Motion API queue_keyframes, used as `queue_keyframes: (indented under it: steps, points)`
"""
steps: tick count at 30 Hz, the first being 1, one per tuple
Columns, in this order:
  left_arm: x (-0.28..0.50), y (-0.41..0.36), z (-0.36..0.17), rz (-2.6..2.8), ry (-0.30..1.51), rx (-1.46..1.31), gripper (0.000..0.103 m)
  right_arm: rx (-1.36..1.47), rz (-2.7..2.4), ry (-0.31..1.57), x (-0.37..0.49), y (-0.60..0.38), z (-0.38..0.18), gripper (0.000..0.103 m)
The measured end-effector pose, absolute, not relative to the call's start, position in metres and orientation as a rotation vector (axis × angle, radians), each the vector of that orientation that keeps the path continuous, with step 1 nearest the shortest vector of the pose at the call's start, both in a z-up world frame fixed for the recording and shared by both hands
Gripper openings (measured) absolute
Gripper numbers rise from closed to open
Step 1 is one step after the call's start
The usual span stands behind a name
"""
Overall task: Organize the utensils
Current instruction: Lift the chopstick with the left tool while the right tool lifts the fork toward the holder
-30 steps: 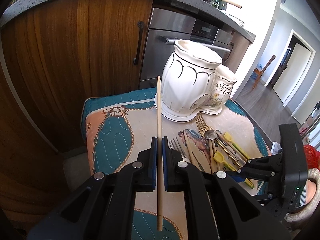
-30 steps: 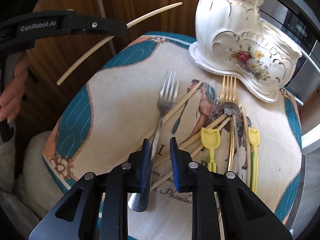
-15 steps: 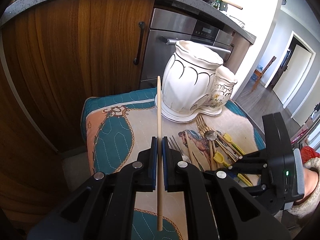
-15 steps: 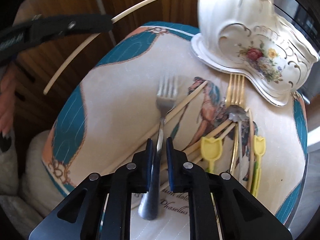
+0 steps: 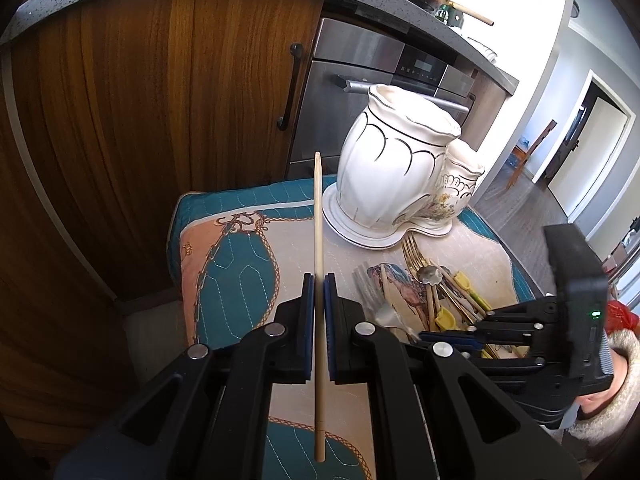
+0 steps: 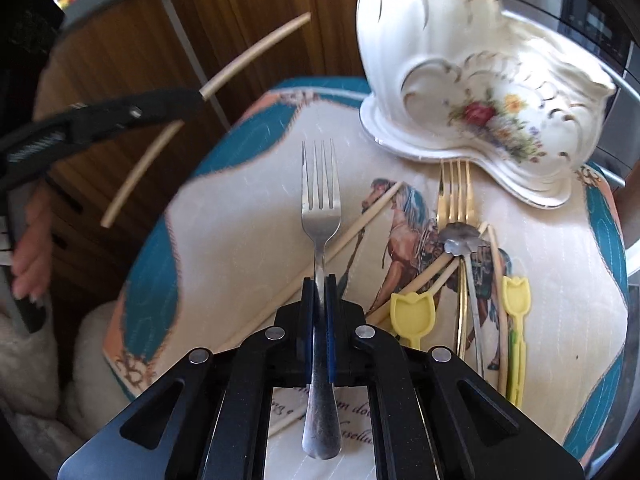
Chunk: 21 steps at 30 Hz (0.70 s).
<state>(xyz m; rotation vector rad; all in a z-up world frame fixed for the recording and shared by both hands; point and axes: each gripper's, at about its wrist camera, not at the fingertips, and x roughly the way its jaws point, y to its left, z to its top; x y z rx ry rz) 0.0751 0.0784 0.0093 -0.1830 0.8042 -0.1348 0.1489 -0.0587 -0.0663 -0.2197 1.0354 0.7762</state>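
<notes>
left gripper point(image 5: 319, 292): clamped on pale chopstick point(image 5: 318, 216), held above quilted mat point(image 5: 240, 256) | right gripper point(image 6: 319, 296): just closing, pads now on silver fork point(image 6: 320, 216) handle, fork over mat | ceramic holder point(image 6: 460, 80): at mat's far edge

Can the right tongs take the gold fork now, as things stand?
Probably not yet. The right tongs have just closed on the silver fork, so they are occupied. The gold fork also lies under a small spoon, with its tines at the white ceramic holder's base.
</notes>
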Motion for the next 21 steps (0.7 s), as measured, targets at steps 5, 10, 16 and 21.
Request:
queue_keyframes:
  steps: [5, 10, 16, 21]
  points:
    - [0.070, 0.083, 0.018, -0.146, 0.753, -0.212, 0.005, -0.165, 0.794, 0.888, 0.150, -0.073, -0.048, 0.006]
    - [0.065, 0.084, 0.034, -0.171, 0.683, -0.231, 0.005, -0.125, 0.817, 0.745, 0.138, -0.083, -0.027, 0.006]
    - [0.068, 0.076, 0.060, -0.196, 0.604, -0.215, 0.005, -0.045, 0.798, 0.556, 0.139, -0.110, 0.012, 0.006]
    - [0.085, 0.067, 0.091, -0.225, 0.486, -0.215, 0.005, 0.030, 0.708, 0.396, 0.139, -0.141, 0.069, 0.006]
